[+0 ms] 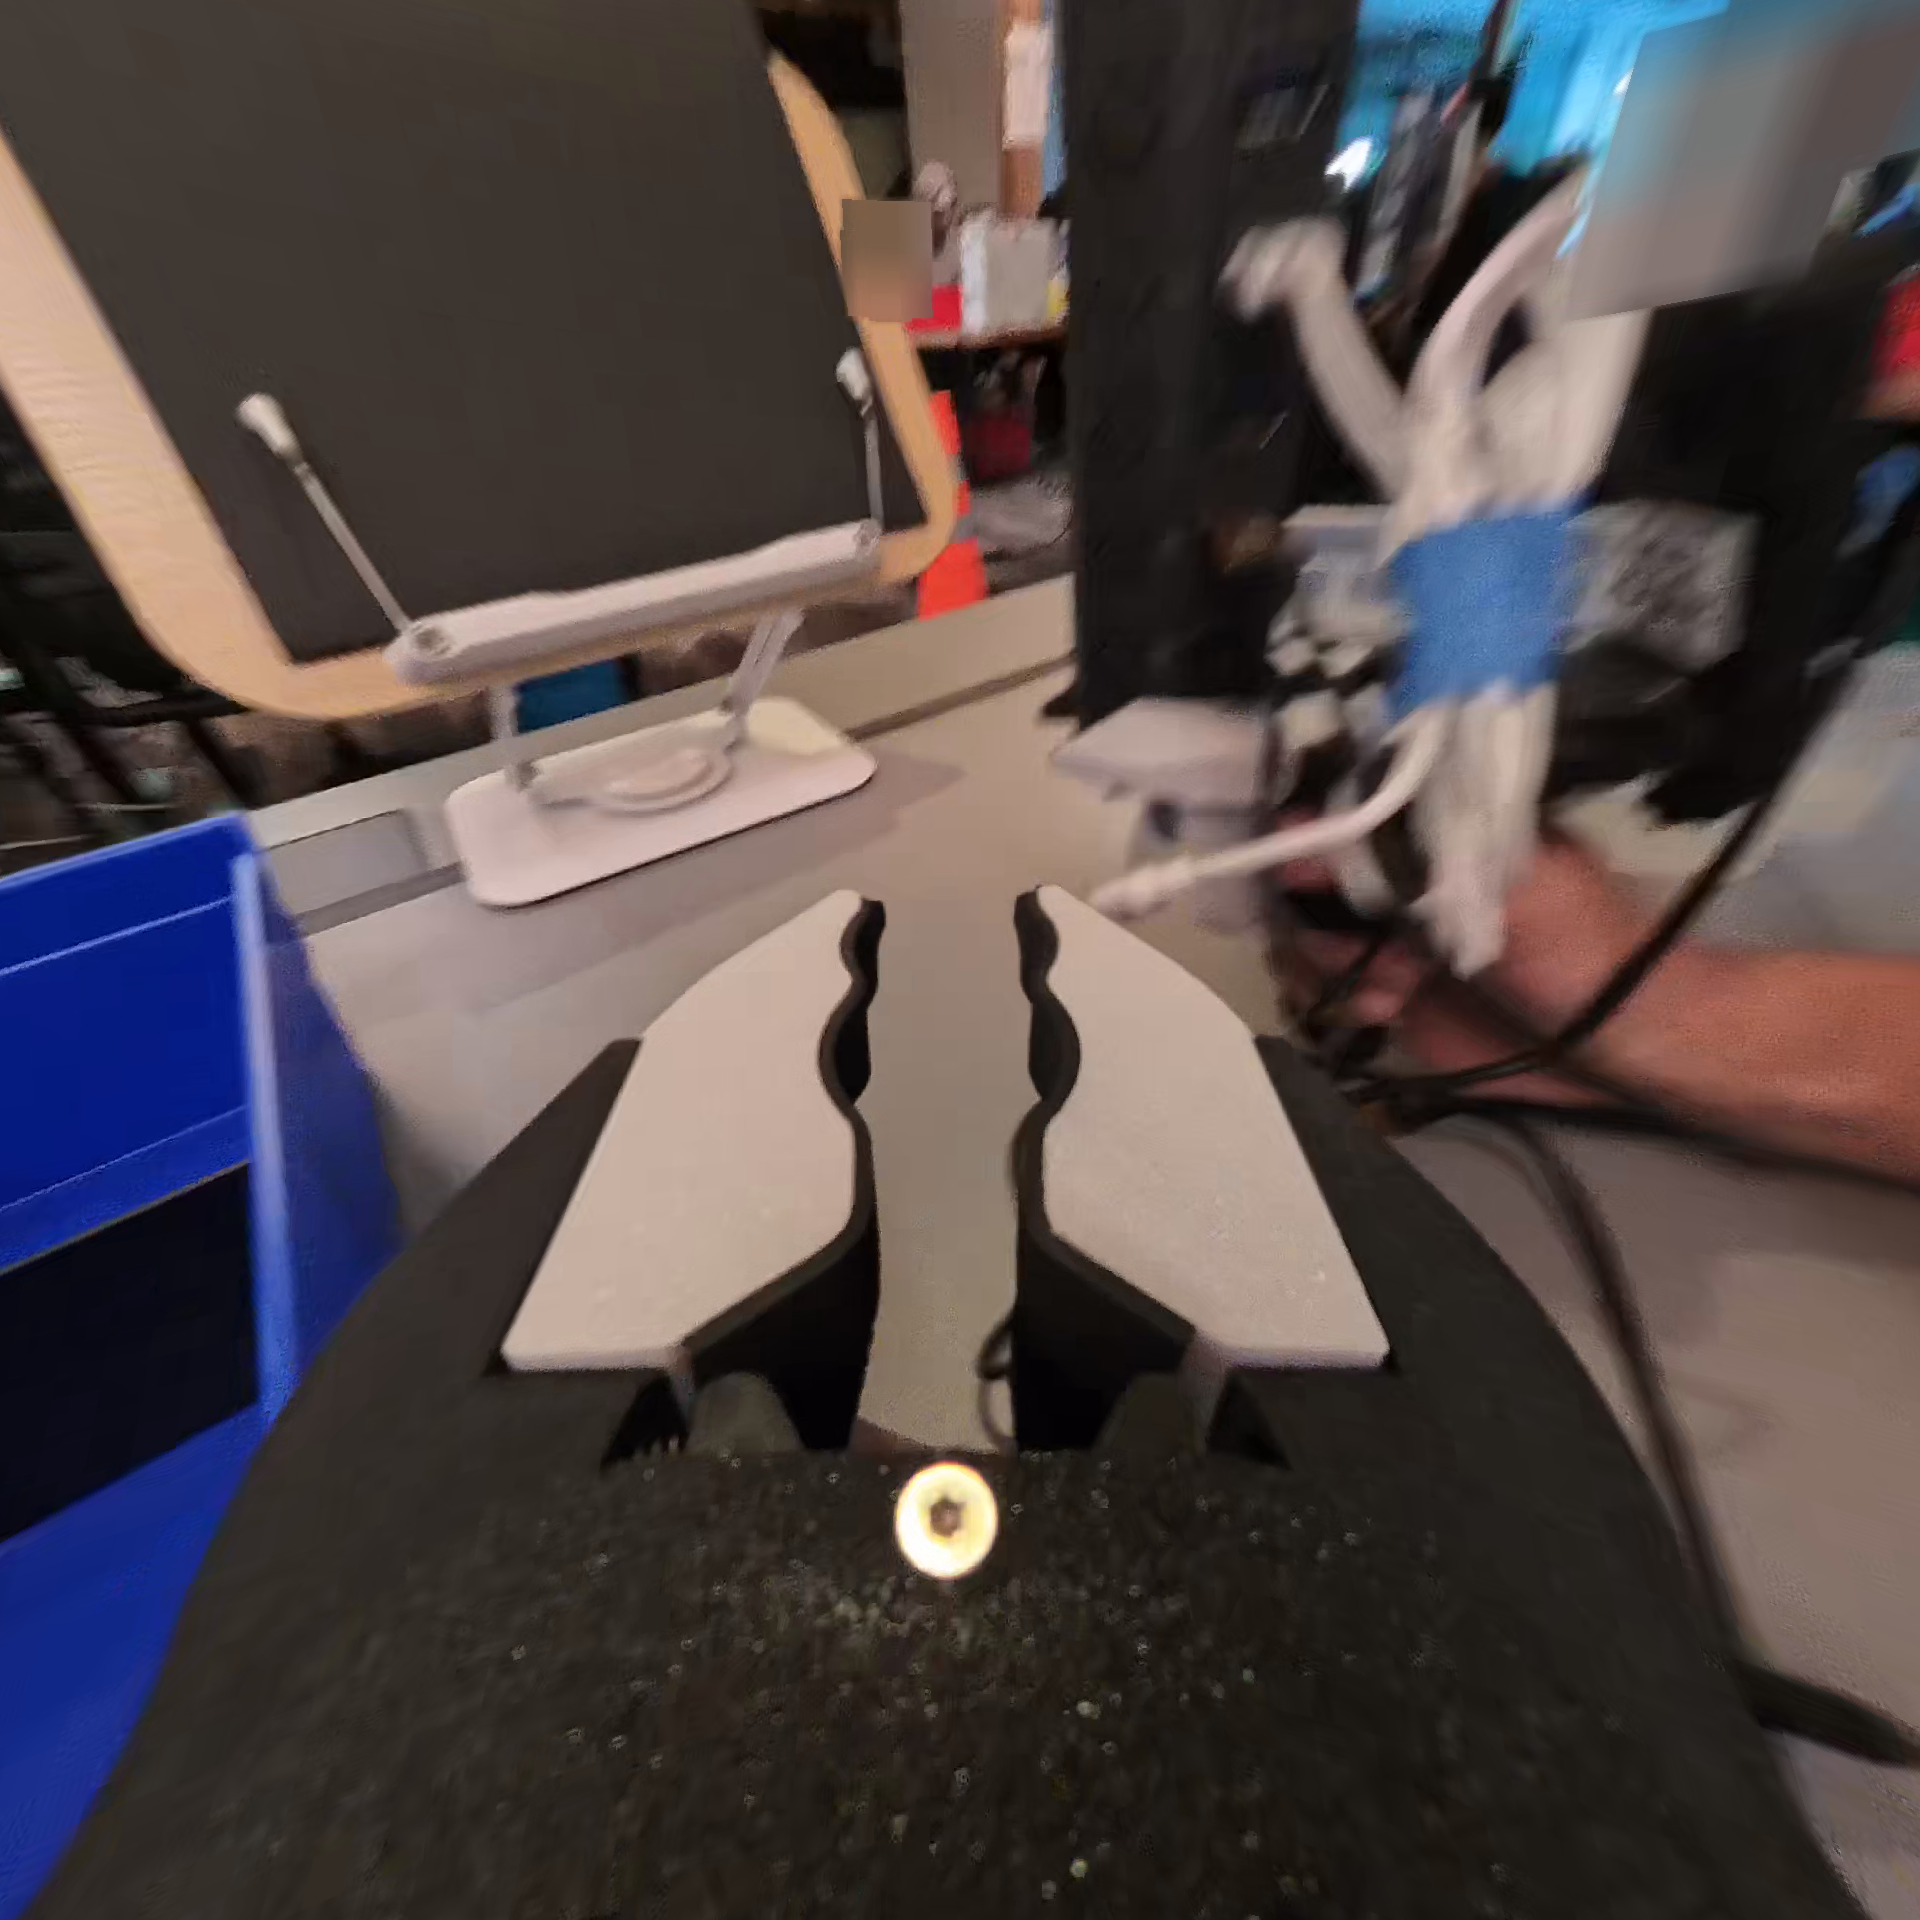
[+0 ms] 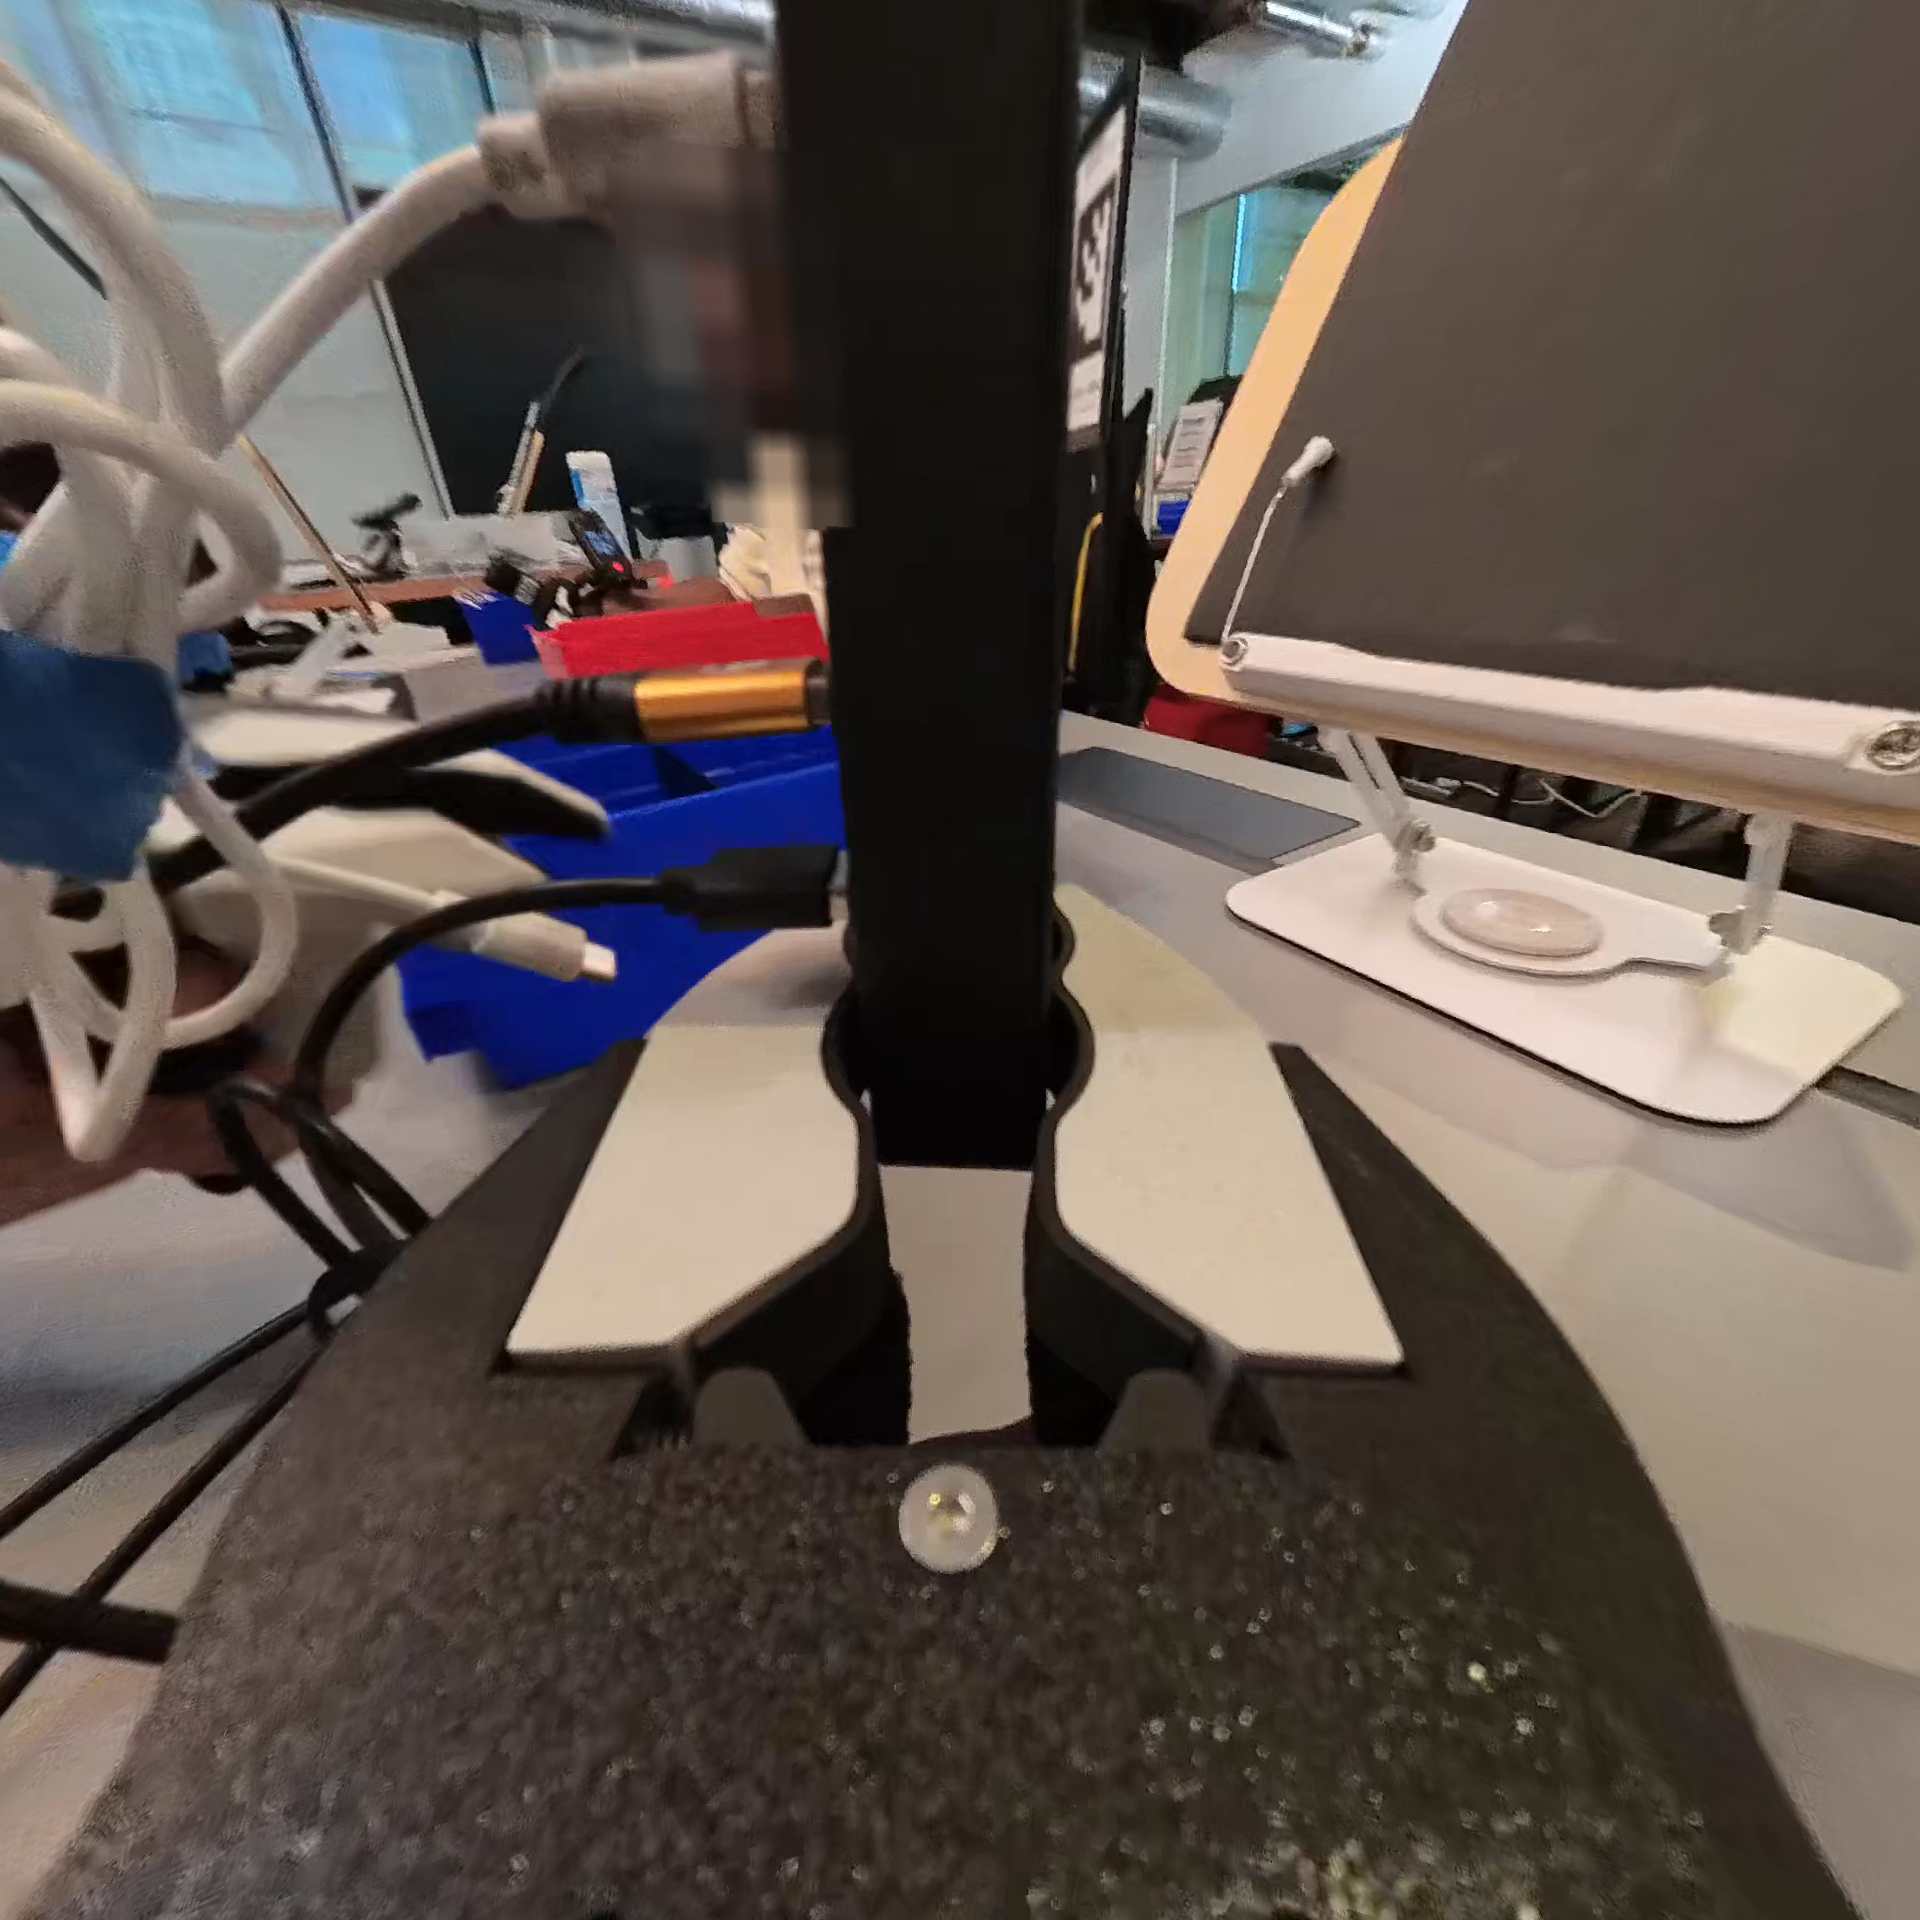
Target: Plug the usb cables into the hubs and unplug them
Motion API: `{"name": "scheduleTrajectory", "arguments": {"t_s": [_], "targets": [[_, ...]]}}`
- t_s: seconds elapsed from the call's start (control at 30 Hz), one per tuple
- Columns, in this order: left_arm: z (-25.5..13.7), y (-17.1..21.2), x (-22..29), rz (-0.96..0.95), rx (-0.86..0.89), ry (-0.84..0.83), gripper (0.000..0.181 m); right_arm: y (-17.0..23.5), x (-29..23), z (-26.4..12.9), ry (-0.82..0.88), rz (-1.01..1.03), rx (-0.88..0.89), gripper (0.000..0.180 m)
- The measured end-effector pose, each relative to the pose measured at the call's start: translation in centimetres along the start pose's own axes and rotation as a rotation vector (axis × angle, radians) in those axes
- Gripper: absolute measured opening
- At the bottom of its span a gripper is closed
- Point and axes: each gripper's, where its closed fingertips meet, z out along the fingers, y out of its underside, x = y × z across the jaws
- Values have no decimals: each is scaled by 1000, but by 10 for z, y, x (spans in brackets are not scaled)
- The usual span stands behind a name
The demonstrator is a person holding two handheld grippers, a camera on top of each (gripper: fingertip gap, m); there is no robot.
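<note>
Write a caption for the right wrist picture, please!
Right tool grips upright black hub with three cables plugged in.

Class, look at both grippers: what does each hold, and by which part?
The right gripper clamps the black upright hub near its lower end. The left gripper is open and holds nothing.

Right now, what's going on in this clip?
The right gripper is shut on a tall black hub standing upright on the grey table. A gold-collared black plug and a plain black plug sit in the hub's left side. The left gripper is open and empty above the table, with a bundle of white cables wrapped in blue tape to its right. A tablet stand is nearby.
</note>
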Motion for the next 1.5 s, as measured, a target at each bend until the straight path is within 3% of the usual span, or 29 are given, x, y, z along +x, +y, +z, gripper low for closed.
{"name": "scheduleTrajectory", "arguments": {"t_s": [0.13, 0.23, 0.27, 0.47, 0.8, 1.17, 1.3, 1.37, 1.5], "targets": [[-11, -33, 38, -147, 79, 202, 44, 13, 8, 5, 46, 6, -59, 27], [0, -16, 56, -147, -79, 231, 70, 15, 5, 6, 58, -12, -77, 27], [3, -10, 59, -129, -120, 230, 71, 16, 3, 7, 60, -24, -82, 27], [14, -3, 54, -90, -122, 123, 37, 17, -13, 10, 66, -81, -93, 27], [24, -9, 46, -72, -79, 26, 17, 17, -32, 13, 59, -102, -95, 27], [27, -4, 41, -105, -146, -15, 15, 22, -26, 17, 93, -24, -110, 27], [23, 0, 50, -77, -166, 4, 14, 19, 4, 13, 156, 81, -75, 28], [22, 1, 52, -52, -164, 5, 14, 16, 5, 9, 168, -27, -69, 27], [24, 2, 49, -53, -158, 14, 15, 7, 0, 5, 132, -32, -36, 27]]}}
